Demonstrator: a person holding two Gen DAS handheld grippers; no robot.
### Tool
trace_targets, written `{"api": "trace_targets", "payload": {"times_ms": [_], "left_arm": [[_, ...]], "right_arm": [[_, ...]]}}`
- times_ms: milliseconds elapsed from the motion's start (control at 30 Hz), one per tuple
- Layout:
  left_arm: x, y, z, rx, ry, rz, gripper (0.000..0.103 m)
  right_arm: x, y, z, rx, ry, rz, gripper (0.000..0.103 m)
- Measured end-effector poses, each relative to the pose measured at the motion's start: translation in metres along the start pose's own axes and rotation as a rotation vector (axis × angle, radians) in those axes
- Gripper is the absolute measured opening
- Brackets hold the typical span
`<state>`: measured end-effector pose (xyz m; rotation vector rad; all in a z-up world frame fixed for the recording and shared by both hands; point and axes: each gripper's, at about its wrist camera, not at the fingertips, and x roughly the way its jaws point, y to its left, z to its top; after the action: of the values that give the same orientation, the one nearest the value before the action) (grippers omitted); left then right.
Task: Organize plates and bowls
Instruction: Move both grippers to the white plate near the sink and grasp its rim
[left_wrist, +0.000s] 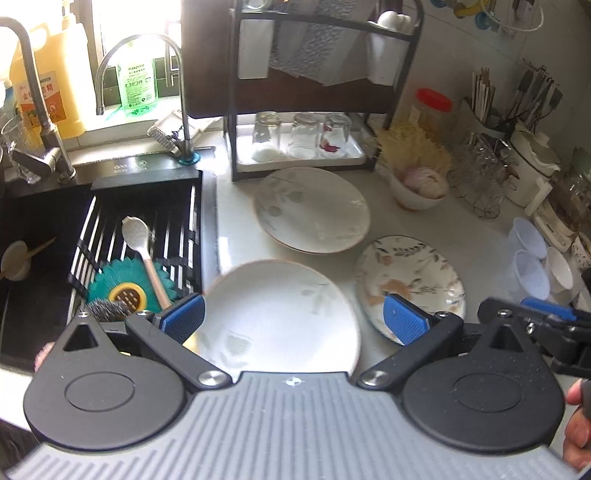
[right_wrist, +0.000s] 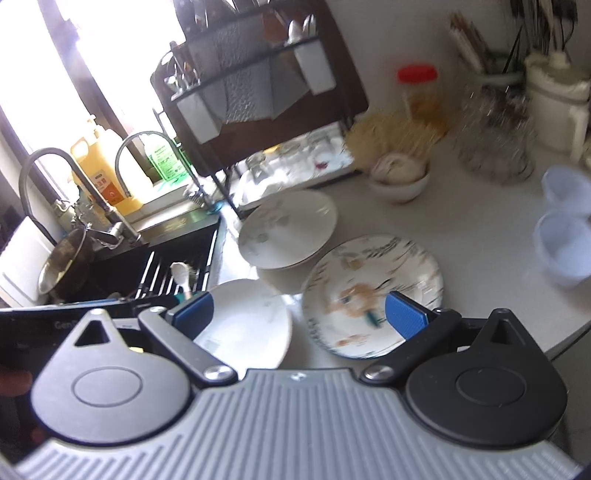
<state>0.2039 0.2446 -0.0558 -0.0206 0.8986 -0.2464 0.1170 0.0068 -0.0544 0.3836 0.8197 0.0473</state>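
- A pale kitchen counter (left_wrist: 236, 229) beside a black sink (left_wrist: 33, 266) forms the setting, with a dark two-tier metal dish rack (left_wrist: 306, 92) standing at the back.
- Three plates are laid on the counter: a large white plate with faint grey leaves (left_wrist: 314, 210) near the rack, a plain white deep plate (left_wrist: 280, 317) at the near edge, and a smaller plate patterned with orange flowers and dark leaves (left_wrist: 413, 280) to its right.
- A small white bowl holding a pinkish lump (left_wrist: 417, 192) is seen further back, well apart from the near plates.
- The left gripper (left_wrist: 295, 321) is held wide open over the plain white plate, nothing gripped; the right gripper (right_wrist: 299, 317) is likewise spread wide and empty, between that plate and the patterned one.
- A rim grasp is judged best: one pad should be slid under the plate edge, then closed gently.
- Only the right view shows a metal pot (right_wrist: 66, 266) in the sink; only the left view shows the upturned clear glasses (left_wrist: 299, 136) sharply.
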Motion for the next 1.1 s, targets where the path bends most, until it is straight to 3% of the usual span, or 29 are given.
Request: {"api": "trace_targets", "payload": {"times_ms": [300, 367, 700, 900, 967, 1100], "left_arm": [[0.049, 0.058, 0.009, 0.017, 0.064, -0.053, 0.103], [0.064, 0.067, 0.006, 0.005, 0.102, -0.064, 0.103], [0.117, 0.100, -0.015, -0.003, 0.175, -0.144, 0.103], [0.139, 0.113, -0.024, -0.044, 0.181, -0.173, 0.080], [0.146, 0.118, -0.026, -0.067, 0.188, -0.183, 0.062], [0.153, 0.121, -0.030, -0.089, 0.199, -0.205, 0.043]], "right_arm": [[0.053, 0.020, -0.013, 0.123, 0.099, 0.005, 0.091], [0.066, 0.018, -0.020, 0.156, 0.134, 0.001, 0.078], [0.114, 0.018, -0.039, 0.211, 0.222, -0.022, 0.050], [0.132, 0.012, -0.049, 0.230, 0.231, -0.076, 0.033], [0.136, 0.012, -0.051, 0.227, 0.230, -0.089, 0.027], [0.141, 0.011, -0.054, 0.225, 0.239, -0.091, 0.020]]}}
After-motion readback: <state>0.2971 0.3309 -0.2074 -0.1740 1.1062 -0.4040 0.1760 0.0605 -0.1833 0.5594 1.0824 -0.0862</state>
